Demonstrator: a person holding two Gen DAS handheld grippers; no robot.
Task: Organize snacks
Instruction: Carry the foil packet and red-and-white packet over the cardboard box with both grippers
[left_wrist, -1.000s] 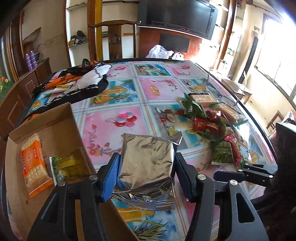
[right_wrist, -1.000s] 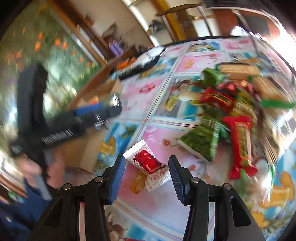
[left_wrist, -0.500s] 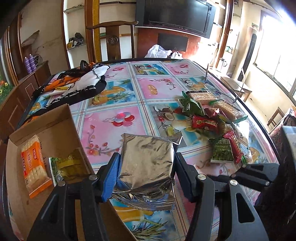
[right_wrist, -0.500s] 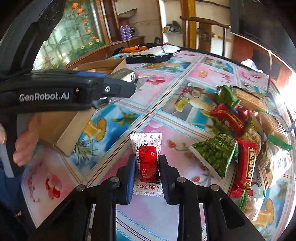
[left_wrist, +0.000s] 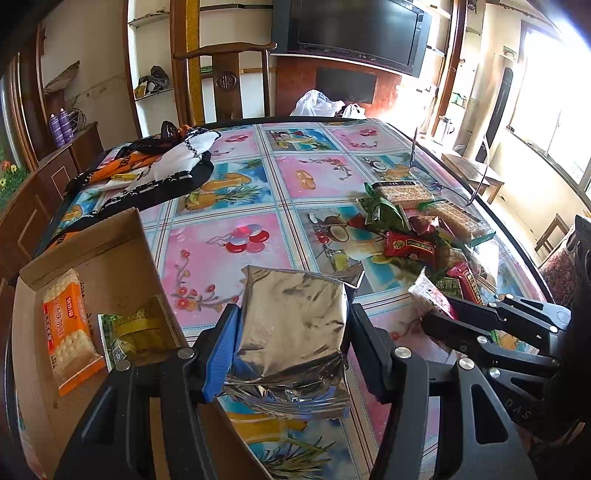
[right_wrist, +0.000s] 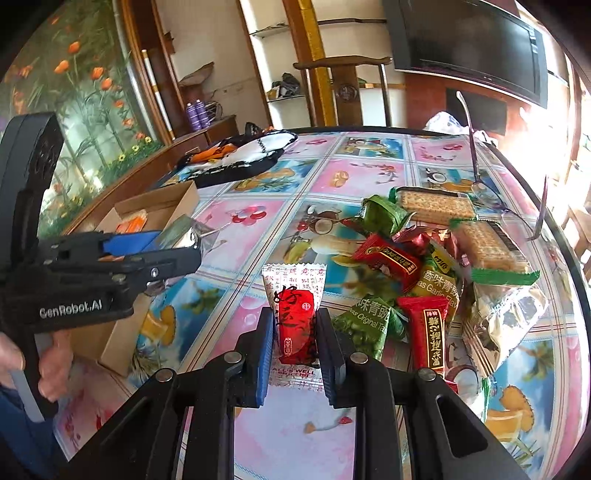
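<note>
The right gripper (right_wrist: 295, 347) is pinching a small red-and-white sweet wrapper (right_wrist: 295, 317), lifted clear of the flowered tablecloth (right_wrist: 354, 173). The left gripper (left_wrist: 291, 343) is clamping a silver foil packet (left_wrist: 291, 314) beside the brown cardboard box (left_wrist: 110, 258), which is holding only two snacks. The heap of wrapped snacks (right_wrist: 436, 266) is waiting, so most sorting remains.
</note>
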